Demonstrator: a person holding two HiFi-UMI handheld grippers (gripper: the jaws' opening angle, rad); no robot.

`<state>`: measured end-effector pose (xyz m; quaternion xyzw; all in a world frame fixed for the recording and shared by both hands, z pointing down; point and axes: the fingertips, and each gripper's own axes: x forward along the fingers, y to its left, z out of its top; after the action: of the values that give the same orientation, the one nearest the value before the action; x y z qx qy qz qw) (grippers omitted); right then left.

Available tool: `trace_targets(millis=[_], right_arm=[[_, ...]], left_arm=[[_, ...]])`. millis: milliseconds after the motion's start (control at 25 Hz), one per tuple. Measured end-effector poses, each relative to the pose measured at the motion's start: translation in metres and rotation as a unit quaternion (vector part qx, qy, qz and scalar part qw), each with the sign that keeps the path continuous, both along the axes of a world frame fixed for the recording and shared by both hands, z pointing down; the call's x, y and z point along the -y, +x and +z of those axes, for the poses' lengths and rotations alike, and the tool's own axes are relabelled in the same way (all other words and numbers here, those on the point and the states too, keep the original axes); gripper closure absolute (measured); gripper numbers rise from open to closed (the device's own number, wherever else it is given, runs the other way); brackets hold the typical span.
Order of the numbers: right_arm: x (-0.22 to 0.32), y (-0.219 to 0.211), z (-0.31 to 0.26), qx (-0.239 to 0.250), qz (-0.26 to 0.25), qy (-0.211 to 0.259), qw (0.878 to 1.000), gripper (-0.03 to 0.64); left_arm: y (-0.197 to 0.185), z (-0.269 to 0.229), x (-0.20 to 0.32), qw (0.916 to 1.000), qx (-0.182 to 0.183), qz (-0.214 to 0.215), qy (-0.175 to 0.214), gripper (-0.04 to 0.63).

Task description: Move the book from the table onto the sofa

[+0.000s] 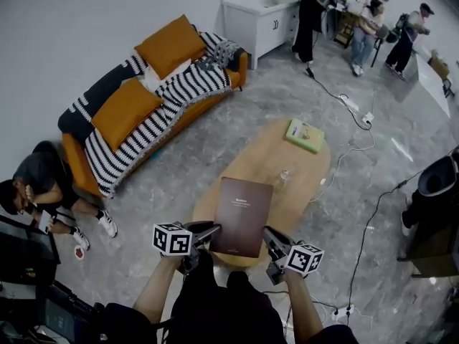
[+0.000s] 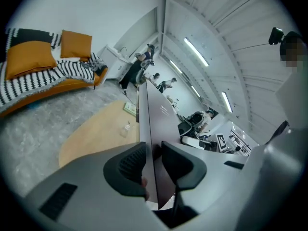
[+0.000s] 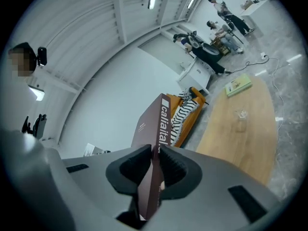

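A dark brown book [image 1: 242, 216] hangs flat above the near end of the oval wooden table [image 1: 301, 185], held from both sides. My left gripper [image 1: 209, 232] is shut on its left edge, my right gripper [image 1: 270, 239] on its right edge. In the left gripper view the book [image 2: 149, 119] runs edge-on between the pads of the left gripper [image 2: 153, 165]. In the right gripper view the book's lettered spine [image 3: 162, 121] rises from the closed jaws of the right gripper [image 3: 155, 170]. The orange sofa [image 1: 79, 167], with a striped blanket and orange cushions, stands at the far left.
A green book [image 1: 304, 135] and a small clear object [image 1: 285, 175] lie on the table's far part. A person [image 1: 43, 185] sits on the floor by the sofa's near end. Cables [image 1: 348, 103] cross the floor. A white cabinet [image 1: 262, 20] and several people stand at the back.
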<state>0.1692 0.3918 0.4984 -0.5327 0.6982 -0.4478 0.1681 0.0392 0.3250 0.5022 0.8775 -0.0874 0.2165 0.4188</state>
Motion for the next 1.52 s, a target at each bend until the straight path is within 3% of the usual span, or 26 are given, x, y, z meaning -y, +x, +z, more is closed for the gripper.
trace_targets(millis=[360, 1040, 1240, 1520], right_arm=[[0.032, -0.091, -0.014, -0.006, -0.087, 0.015, 0.996, 0.545], [0.123, -0.294, -0.024, -0.029, -0.161, 0.025, 0.986, 0.549], [0.149, -0.326, -0.026, -0.034, -0.181, 0.032, 0.982, 0.549], [0.195, -0.333, -0.026, -0.035, -0.185, 0.029, 0.982, 0.549]], left_arm=[[-0.102, -0.002, 0.004, 0.9952, -0.012, -0.097, -0.005, 0.486], [-0.310, -0.011, 0.067, 0.9851, -0.028, -0.169, 0.014, 0.488], [-0.343, -0.011, 0.086, 0.9802, -0.037, -0.194, 0.018, 0.488], [-0.350, -0.013, 0.135, 0.9802, -0.036, -0.193, 0.022, 0.488]])
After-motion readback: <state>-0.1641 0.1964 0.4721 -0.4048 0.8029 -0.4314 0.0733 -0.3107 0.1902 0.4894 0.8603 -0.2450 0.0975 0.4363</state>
